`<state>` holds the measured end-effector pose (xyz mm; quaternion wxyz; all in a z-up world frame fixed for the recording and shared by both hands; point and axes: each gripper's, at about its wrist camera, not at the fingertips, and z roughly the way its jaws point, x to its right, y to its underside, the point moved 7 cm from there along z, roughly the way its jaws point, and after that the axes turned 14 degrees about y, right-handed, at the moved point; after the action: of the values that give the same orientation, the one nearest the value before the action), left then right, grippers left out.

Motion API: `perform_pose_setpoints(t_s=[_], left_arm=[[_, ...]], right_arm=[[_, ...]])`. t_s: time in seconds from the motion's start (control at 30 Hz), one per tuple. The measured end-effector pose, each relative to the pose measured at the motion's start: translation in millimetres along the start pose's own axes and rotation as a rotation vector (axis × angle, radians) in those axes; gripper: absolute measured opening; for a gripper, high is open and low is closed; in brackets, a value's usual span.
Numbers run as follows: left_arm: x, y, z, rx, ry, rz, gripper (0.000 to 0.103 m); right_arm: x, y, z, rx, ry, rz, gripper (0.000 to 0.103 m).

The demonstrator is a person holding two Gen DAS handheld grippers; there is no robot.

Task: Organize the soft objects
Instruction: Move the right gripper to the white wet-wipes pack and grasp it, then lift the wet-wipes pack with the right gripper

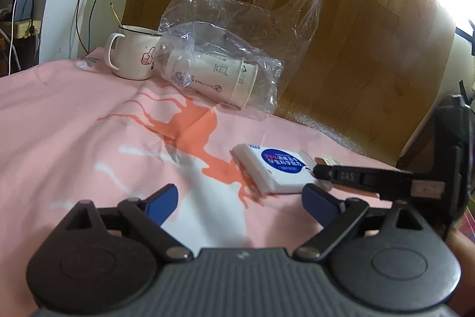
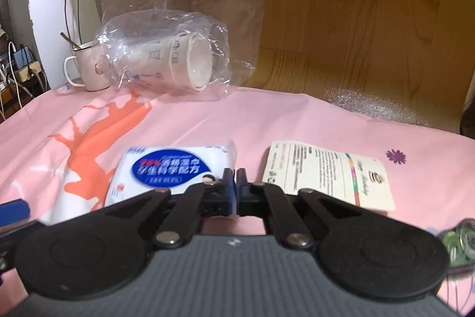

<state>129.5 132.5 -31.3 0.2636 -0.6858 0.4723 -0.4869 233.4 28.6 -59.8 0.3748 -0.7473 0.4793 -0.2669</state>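
The right gripper (image 2: 234,177), fingers closed on a corner of the wipes pack (image 2: 166,171), is nearer; the left gripper (image 1: 240,195), fingers spread empty, has the pack ahead-right.

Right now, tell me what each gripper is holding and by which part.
The right gripper is shut on the wet-wipes pack, apparently pinching its thin near-right edge. The left gripper is open, holding nothing.

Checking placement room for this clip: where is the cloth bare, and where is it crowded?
Bare: the pink cloth between the mug and the left tongs, and right of the card. Crowded: the back, with bagged paper cups, and around the wet-wipes pack.
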Motion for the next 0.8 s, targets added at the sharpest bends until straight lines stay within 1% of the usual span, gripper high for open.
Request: perform_pose_setpoints(t_s=[0.13, 0.23, 0.33, 0.57, 0.67, 0.73, 0.8], left_arm=[[0, 0, 0, 0.0, -0.001, -0.004, 0.094], [0, 0, 0, 0.002, -0.002, -0.005, 0.095], [0, 0, 0, -0.001, 0.0, -0.004, 0.095], [4, 2, 1, -0.018, 0.013, 0.016, 0.096], [7, 4, 2, -0.031, 0.021, 0.035, 0.096], [9, 5, 2, -0.038, 0.025, 0.05, 0.096], [11, 6, 3, -0.044, 0.027, 0.063, 0.096]], right_arm=[[2, 12, -25, 0.023, 0.006, 0.002, 0.004], [11, 25, -50, 0.039, 0.014, 0.024, 0.003], [27, 45, -81, 0.03, 0.026, 0.066, 0.003], [61, 100, -156, 0.04, 0.097, 0.127, 0.003], [71, 126, -175, 0.021, 0.11, 0.177, 0.003], [73, 139, -183, 0.023, 0.124, 0.194, 0.004], [76, 145, -188, 0.033, 0.103, 0.219, 0.008]])
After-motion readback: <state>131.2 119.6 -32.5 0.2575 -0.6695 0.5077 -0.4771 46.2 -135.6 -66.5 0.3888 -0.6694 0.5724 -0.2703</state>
